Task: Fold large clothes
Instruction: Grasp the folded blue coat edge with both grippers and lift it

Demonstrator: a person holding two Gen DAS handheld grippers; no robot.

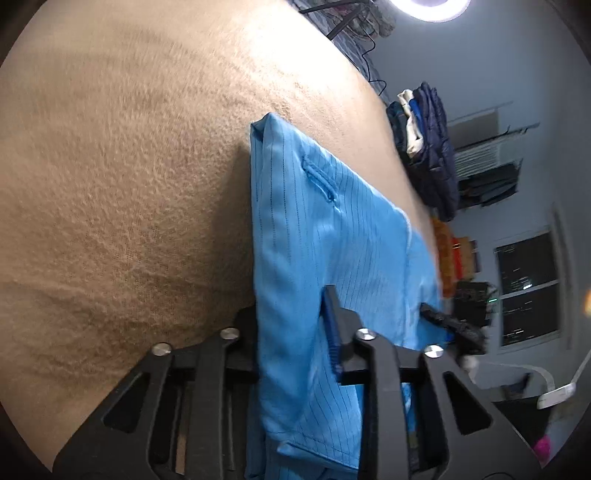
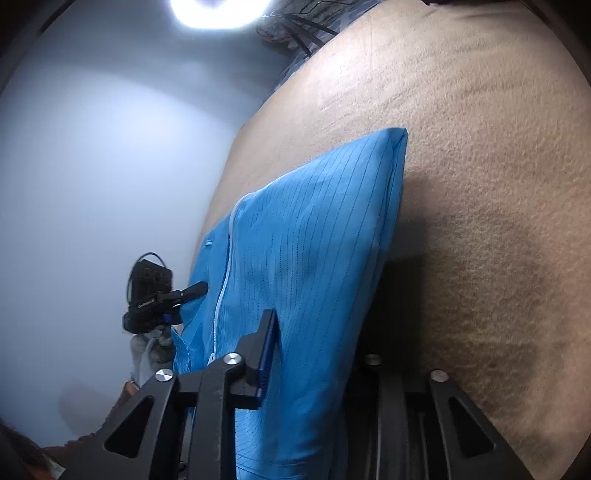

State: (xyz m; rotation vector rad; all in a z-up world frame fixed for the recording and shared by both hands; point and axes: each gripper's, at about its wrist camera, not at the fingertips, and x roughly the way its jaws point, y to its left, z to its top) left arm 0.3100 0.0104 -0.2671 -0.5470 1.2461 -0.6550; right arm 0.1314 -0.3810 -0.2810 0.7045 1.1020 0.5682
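A light blue pinstriped garment (image 1: 332,229) with a white zipper is lifted off the tan carpeted surface (image 1: 122,177). My left gripper (image 1: 291,328) is shut on its near edge, cloth pinched between the jaws. In the right wrist view the same blue garment (image 2: 317,236) hangs folded, its far corner touching the tan surface (image 2: 480,166). My right gripper (image 2: 321,354) is shut on its near edge; the right finger is hidden behind the cloth. The left gripper (image 2: 184,291) also shows there, holding the garment's other edge.
A pile of dark blue and white clothes (image 1: 424,147) sits beyond the surface's edge, with orange items (image 1: 450,258) and a dark window (image 1: 528,288) nearby. A ring light (image 2: 218,11) shines overhead. A pale wall (image 2: 92,166) fills the left.
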